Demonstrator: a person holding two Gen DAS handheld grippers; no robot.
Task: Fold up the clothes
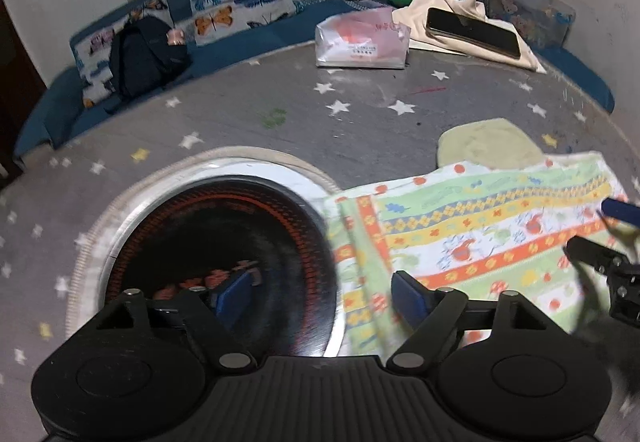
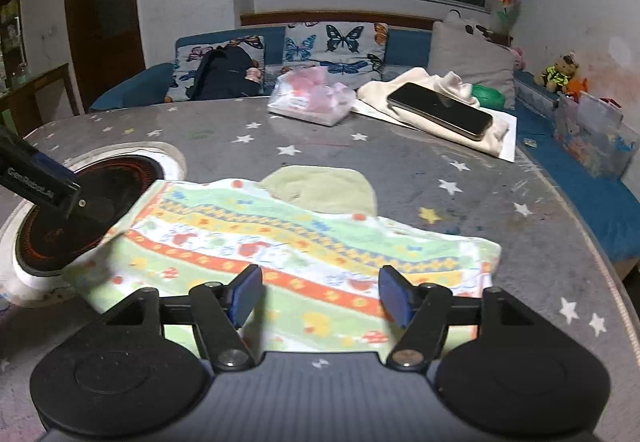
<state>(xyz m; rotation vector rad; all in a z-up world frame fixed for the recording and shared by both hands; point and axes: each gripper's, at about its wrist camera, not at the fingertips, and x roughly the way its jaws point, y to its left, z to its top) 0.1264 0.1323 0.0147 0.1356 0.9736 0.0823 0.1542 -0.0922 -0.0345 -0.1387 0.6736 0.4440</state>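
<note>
A colourful striped patterned cloth (image 1: 480, 234) lies on the grey star-print table, its left edge bunched over the rim of a round black burner (image 1: 208, 250); it also shows in the right wrist view (image 2: 304, 254). A plain pale-green cloth (image 1: 486, 143) lies just beyond it, partly under it (image 2: 320, 185). My left gripper (image 1: 320, 294) is open and empty above the burner and the cloth's left edge. My right gripper (image 2: 320, 296) is open and empty, low over the near edge of the patterned cloth. The right gripper shows at the left view's right edge (image 1: 612, 238).
At the table's far side lie a plastic bag (image 2: 312, 97) and a phone (image 2: 440, 109) on a cream cloth (image 2: 436, 97). A blue sofa (image 2: 580, 169) with butterfly cushions, a black backpack (image 2: 224, 75) and toy bins wraps behind the table.
</note>
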